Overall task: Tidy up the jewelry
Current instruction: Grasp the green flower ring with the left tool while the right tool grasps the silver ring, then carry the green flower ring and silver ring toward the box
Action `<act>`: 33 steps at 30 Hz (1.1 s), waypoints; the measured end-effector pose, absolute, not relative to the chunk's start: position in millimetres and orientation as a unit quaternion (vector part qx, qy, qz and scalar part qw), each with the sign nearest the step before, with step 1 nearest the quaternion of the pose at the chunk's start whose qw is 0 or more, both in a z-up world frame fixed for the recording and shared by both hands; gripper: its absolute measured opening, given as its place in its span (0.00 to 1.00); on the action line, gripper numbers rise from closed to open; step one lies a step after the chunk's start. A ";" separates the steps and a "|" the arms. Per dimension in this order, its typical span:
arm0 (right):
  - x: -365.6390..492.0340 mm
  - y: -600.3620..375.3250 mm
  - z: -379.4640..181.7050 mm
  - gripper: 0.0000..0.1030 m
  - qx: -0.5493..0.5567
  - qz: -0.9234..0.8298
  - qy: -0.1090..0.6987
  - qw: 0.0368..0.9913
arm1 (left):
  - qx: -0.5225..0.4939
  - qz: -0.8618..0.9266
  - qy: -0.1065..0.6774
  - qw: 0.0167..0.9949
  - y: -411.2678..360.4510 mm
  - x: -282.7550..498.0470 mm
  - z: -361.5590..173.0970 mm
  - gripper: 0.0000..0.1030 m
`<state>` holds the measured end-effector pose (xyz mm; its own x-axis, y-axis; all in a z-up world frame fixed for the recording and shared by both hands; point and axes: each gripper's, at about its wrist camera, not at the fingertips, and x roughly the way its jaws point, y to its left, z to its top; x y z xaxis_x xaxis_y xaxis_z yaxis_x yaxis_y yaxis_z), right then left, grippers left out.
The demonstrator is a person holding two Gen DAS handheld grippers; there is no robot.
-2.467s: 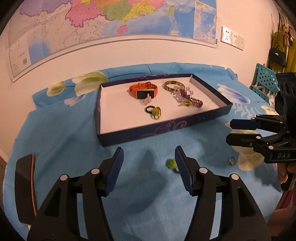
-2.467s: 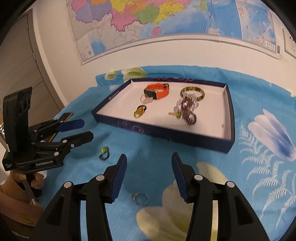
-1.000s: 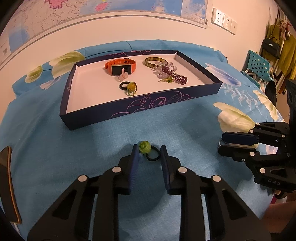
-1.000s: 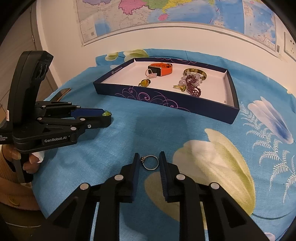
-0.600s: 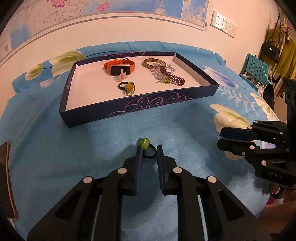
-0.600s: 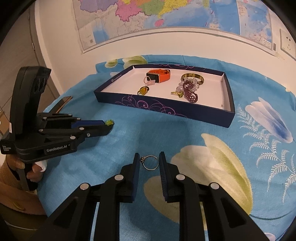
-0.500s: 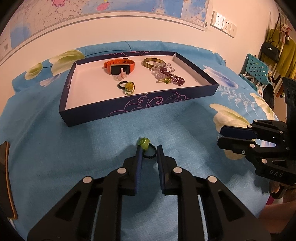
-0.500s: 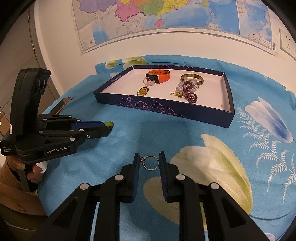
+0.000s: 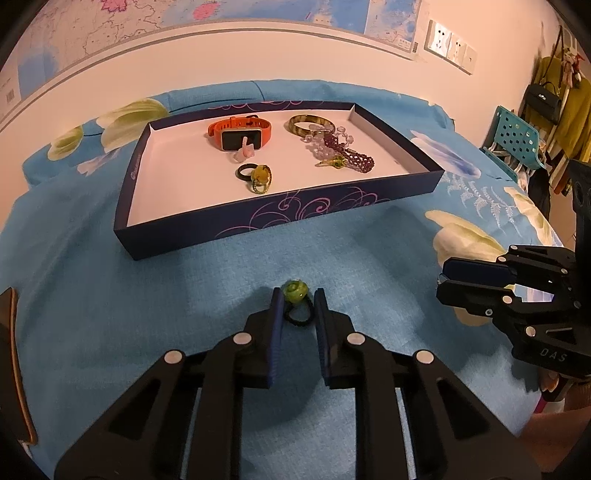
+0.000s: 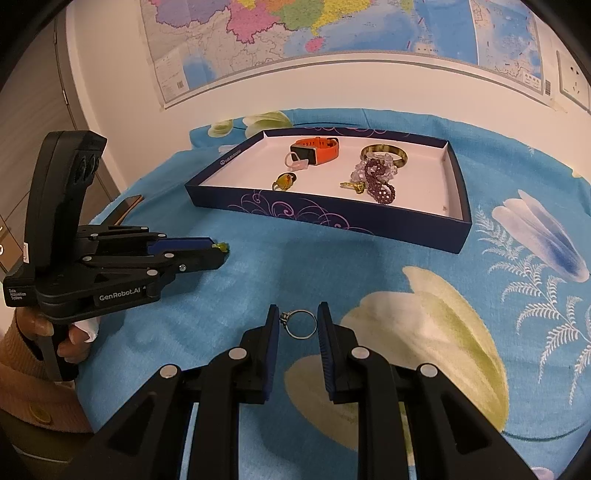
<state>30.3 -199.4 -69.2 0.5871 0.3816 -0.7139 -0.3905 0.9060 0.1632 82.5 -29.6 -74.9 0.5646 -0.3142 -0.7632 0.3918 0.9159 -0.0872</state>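
Jewelry is split between the two tools and a box. The left tool (image 9: 298,301) is clamped on a black ring with a green bead (image 9: 295,301); its jaws have just been closing, and the ring sits between the blue pads, just over the blue flowered cloth (image 9: 110,295) covering the surface. The right tool (image 10: 298,325) grips a thin silver ring (image 10: 301,325) the same way, the band pressed between both pads. Beyond them lies a shallow dark-blue box (image 9: 258,225) with a white floor, holding an orange watch (image 9: 240,133), a brown bangle (image 9: 308,121), a purple bead bracelet (image 9: 351,157), and a black ring with a yellow stone (image 9: 256,175). A wall map (image 10: 332,33) hangs behind.
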 end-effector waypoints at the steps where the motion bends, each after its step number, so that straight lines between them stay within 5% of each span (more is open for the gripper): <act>1: 30.2 -199.1 -68.6 0.19 -0.005 0.216 0.398 0.892 | 0.047 -0.200 0.420 0.884 -29.7 82.1 -74.6 0.16; 33: 47.9 -199.0 -37.9 0.19 -0.010 0.221 0.345 0.912 | 0.027 -0.215 0.352 0.911 -22.6 72.0 -24.9 0.15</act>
